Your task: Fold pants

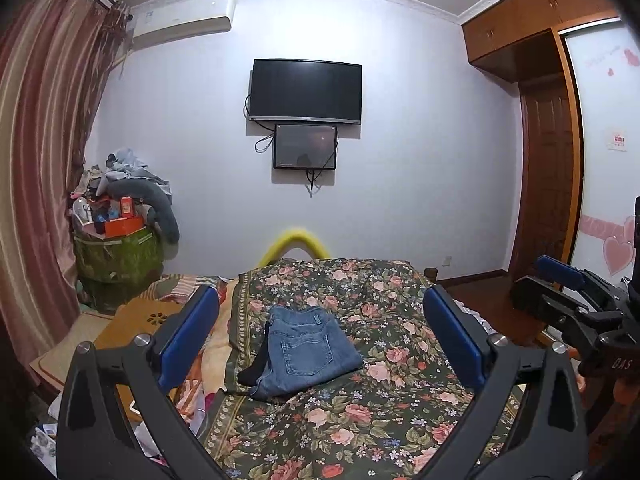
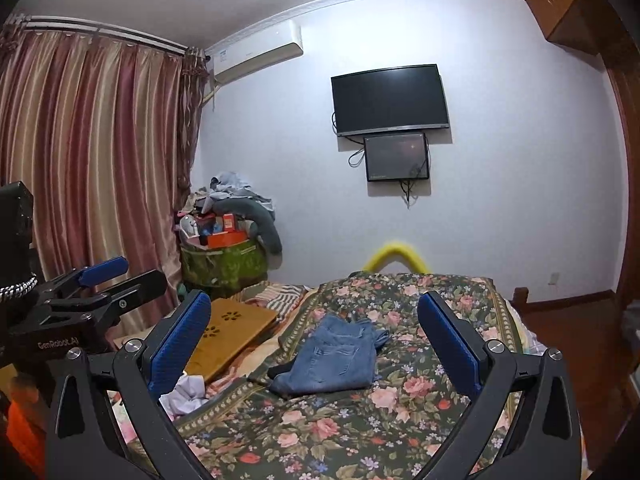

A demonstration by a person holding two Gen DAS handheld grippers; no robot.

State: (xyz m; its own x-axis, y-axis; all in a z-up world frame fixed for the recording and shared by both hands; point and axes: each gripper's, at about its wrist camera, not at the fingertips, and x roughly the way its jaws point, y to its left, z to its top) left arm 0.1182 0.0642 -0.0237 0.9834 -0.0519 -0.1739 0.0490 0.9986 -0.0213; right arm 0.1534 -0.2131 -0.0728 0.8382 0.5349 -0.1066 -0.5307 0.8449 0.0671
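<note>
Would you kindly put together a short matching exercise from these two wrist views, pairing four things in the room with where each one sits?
Things:
1. jeans
2. television
3. wooden board
4. air conditioner

Places:
A. high on the wall beside the curtain
B. folded on the floral bedspread
C. mounted mid-wall above a smaller screen
D. lying flat, left of the bedspread

Pairs: 1-B, 2-C, 3-D, 4-A

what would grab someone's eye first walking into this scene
Most likely the folded blue denim jeans lying in a compact bundle in the middle of the dark floral-patterned bedspread, framed by the wide-open blue-padded fingers of the left hand-held gripper. Behind that, the black flat-screen television mounted on the pale wall stands out, with a smaller dark screen hung just under it. The right hand-held gripper hovers open too, apart from the jeans.
</note>
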